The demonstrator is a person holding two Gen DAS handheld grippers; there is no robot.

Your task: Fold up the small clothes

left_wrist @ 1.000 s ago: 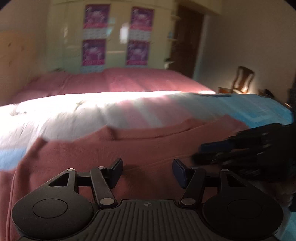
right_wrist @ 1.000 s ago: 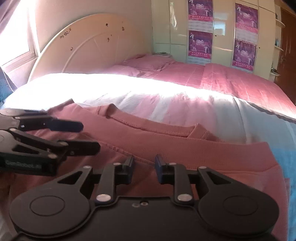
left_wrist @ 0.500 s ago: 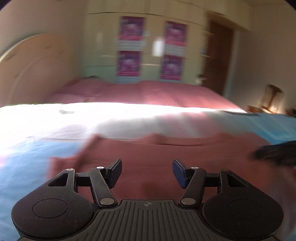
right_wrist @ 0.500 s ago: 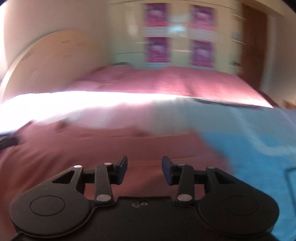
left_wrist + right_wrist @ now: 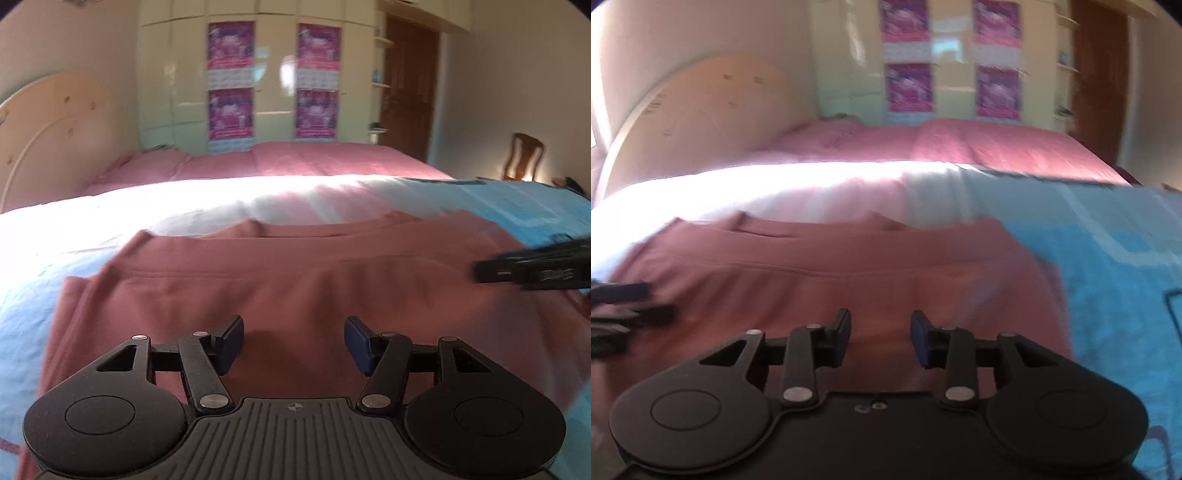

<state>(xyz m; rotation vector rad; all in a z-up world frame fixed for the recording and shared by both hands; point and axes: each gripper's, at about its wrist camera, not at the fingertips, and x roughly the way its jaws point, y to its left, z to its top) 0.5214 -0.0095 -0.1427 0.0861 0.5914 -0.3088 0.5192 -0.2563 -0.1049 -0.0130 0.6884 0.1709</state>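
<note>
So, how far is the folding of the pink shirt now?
Done: the pink shirt lies on the bed with one fold across it. In hand: nothing; both the left tongs and right tongs are open and empty. Left: the further folds.

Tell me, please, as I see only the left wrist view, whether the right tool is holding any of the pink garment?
Observer: No. The right tool stands open with nothing between its jaws, though they have just been closing a little. The pink garment lies beneath it.
Operator: Where does the garment end on that side?
Observer: Its right edge lies on the blue sheet, just right of that tool.
Operator: Does that camera catch my tool as well?
Observer: Yes, the left tool shows blurred at the left edge of the picture, over the garment.
</note>
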